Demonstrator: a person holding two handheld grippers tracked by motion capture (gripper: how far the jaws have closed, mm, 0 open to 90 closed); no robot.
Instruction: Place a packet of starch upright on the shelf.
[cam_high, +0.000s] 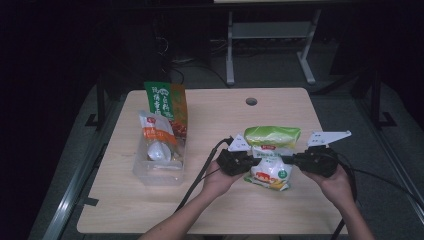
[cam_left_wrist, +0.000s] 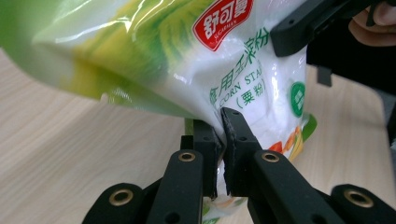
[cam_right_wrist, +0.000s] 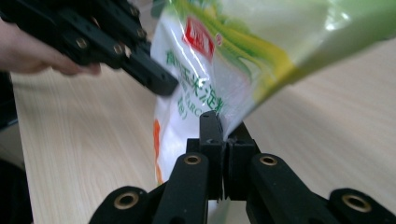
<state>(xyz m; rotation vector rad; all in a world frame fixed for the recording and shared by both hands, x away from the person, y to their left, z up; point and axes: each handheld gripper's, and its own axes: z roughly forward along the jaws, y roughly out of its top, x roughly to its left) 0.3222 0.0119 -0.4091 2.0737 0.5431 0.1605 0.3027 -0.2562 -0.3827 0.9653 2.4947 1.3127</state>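
Forearms: two bare forearms come in from the bottom edge of the high view, angled inward toward each other, each hand wrapped around a black gripper body
Left hand (cam_high: 216, 179): palm under its gripper, wrist bent so the tool points level toward the right
Right hand (cam_high: 334, 181): mirrors it, tool pointing level toward the left
Left gripper (cam_left_wrist: 223, 135): jaws drawn nearly together, pinching the left edge of the corn starch bag (cam_high: 270, 156); film of the bag is caught between the pads in its own view
Right gripper (cam_right_wrist: 225, 132): jaws pressed close, clamped on the opposite edge of the same bag
Corn starch bag: held between the two grippers near the front right part of the table (cam_high: 280, 107), its green top folded over and bulging, white lower part with red logo hanging down; whether its bottom edge rests on the table I cannot tell
Plastic bin (cam_high: 159, 167): clear, on the left part of the table, well apart from the held bag
Packets at the bin: two, a white and orange pouch (cam_high: 157, 140) lying in it and a green and orange packet (cam_high: 167, 107) standing behind
Counts: two grippers, two cables, two grey three-cornered plates, one bin, three bags in all
Table hole (cam_high: 251, 101): one round hole near the far edge
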